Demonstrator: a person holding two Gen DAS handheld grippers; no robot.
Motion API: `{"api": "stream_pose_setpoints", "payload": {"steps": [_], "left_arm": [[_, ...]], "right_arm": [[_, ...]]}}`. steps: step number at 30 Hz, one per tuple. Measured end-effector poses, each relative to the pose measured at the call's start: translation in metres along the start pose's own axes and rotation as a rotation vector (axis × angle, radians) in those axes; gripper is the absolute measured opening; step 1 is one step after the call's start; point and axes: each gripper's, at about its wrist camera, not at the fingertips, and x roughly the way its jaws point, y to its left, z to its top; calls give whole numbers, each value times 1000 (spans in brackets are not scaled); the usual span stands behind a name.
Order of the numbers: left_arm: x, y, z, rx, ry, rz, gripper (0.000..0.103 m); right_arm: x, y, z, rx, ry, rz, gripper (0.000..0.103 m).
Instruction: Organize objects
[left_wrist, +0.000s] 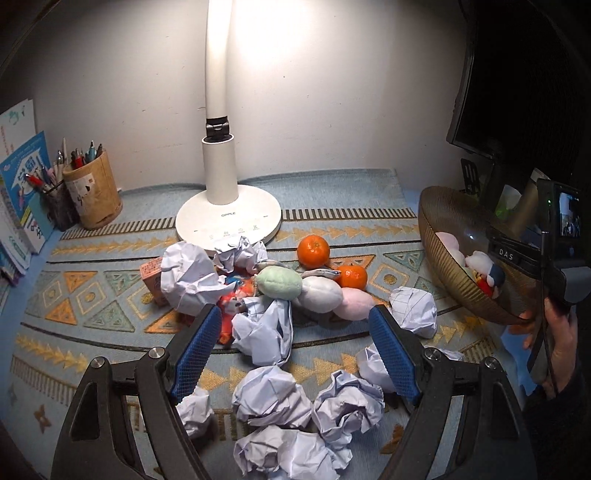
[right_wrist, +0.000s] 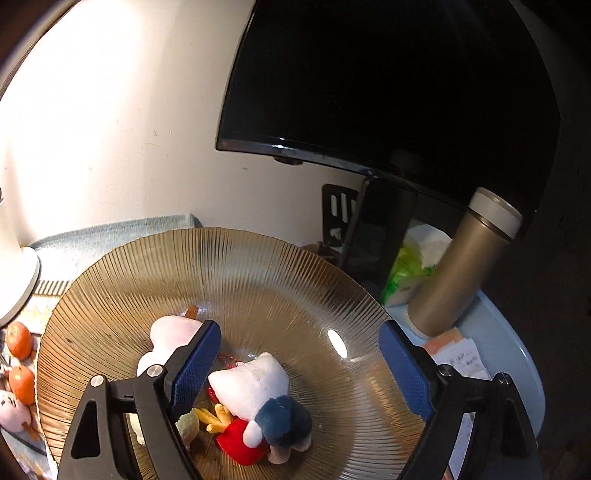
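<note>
My left gripper (left_wrist: 293, 325) hangs open over a heap on the patterned mat: crumpled paper balls (left_wrist: 264, 330), a green plush egg (left_wrist: 279, 282), a grey one (left_wrist: 319, 295), a pink one (left_wrist: 354, 304) and two mandarins (left_wrist: 313, 251). Nothing is between its blue pads. My right gripper (right_wrist: 299, 354) is open above the ribbed amber glass bowl (right_wrist: 258, 266). A white plush doll in blue and red (right_wrist: 258, 398) lies loose in the bowl below its jaws, beside a pink plush (right_wrist: 171, 332). The bowl (left_wrist: 443, 236) shows at the right in the left wrist view.
A white desk lamp (left_wrist: 225, 218) stands behind the heap. Pen holders (left_wrist: 92, 192) and books (left_wrist: 22, 199) fill the left edge. A monitor (right_wrist: 388, 85), a phone on a stand (right_wrist: 380, 236), a gold flask (right_wrist: 469, 262) and a tissue pack (right_wrist: 410, 273) stand behind the bowl.
</note>
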Motion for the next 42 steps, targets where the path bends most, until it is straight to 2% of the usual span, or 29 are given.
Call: {"api": "stream_pose_setpoints", "payload": {"steps": [3, 7, 9, 14, 15, 18, 22, 25, 28, 34, 38, 42], "left_arm": [[-17, 15, -14, -16, -21, 10, 81], [-30, 24, -33, -25, -28, 67, 81], [-35, 26, -42, -40, -24, 72, 81], [-48, 30, -59, -60, -26, 126, 85], [-49, 31, -61, -63, -25, 138, 85], [-54, 32, -69, -71, -5, 180, 86], [-57, 40, -89, -87, 17, 208, 88], [-54, 46, -103, -89, 38, 240, 88], [-49, 50, -112, -88, 42, 260, 88], [-44, 66, -124, -111, 58, 282, 88], [-40, 69, -128, -116, 69, 294, 88], [-32, 68, -130, -121, 81, 302, 88]], "right_arm": [[-23, -16, -24, 17, 17, -54, 86], [-37, -26, -42, 37, 8, -38, 86], [-43, -23, -44, 20, 0, -30, 86], [-112, -15, -36, 22, -160, 35, 86], [-127, -12, -35, 19, -182, 63, 89], [-170, 6, -40, 2, -218, 250, 95], [-197, 47, -75, -52, -148, 410, 98], [-195, 72, -109, -72, -60, 486, 98], [-188, 90, -135, -73, 3, 524, 98], [-167, 106, -155, -60, 118, 543, 98], [-160, 108, -163, -51, 154, 539, 98], [-153, 114, -163, -61, 172, 490, 98]]}}
